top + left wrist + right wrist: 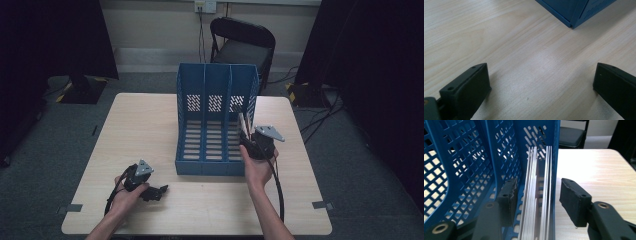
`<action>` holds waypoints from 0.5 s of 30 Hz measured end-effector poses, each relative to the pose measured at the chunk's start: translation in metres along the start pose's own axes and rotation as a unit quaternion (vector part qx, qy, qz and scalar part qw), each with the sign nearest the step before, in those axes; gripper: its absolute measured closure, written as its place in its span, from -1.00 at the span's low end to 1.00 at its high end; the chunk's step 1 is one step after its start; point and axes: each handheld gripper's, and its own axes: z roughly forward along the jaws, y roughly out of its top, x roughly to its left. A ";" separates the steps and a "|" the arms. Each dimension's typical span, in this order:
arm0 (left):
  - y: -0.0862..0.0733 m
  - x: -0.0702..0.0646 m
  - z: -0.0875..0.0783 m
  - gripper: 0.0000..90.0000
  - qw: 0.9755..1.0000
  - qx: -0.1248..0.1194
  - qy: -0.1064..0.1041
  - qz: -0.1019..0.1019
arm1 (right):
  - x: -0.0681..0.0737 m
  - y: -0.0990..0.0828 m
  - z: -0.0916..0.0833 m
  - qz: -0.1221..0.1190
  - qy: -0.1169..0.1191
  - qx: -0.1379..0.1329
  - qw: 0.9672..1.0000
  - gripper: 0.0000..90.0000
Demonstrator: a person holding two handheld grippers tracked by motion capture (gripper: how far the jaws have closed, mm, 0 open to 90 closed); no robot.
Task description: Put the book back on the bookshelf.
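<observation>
papers [536, 195] btm cut off, rack [574, 10] mostly off-frame

You have a pale wooden table [150, 130]; a blue three-slot file rack [215, 120] stands on it, right of centre.

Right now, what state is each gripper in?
Left gripper: open, nothing between its jaws, over the bare table.
Right gripper: open, jaws astride the thin booklets in the blue file rack, not pressing.
</observation>
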 end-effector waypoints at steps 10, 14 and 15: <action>0.000 0.001 0.000 -1.00 1.000 -0.001 -0.005 0.002 | -0.011 -0.001 -0.004 -0.003 0.045 0.020 0.999 -0.09; 0.000 0.001 0.000 -0.99 1.000 -0.001 -0.005 0.002 | -0.018 -0.001 -0.007 -0.001 0.084 0.032 0.996 -0.18; 0.000 0.001 0.000 -1.00 1.000 -0.001 -0.005 0.002 | -0.020 -0.001 -0.008 -0.005 0.083 0.032 0.996 -0.20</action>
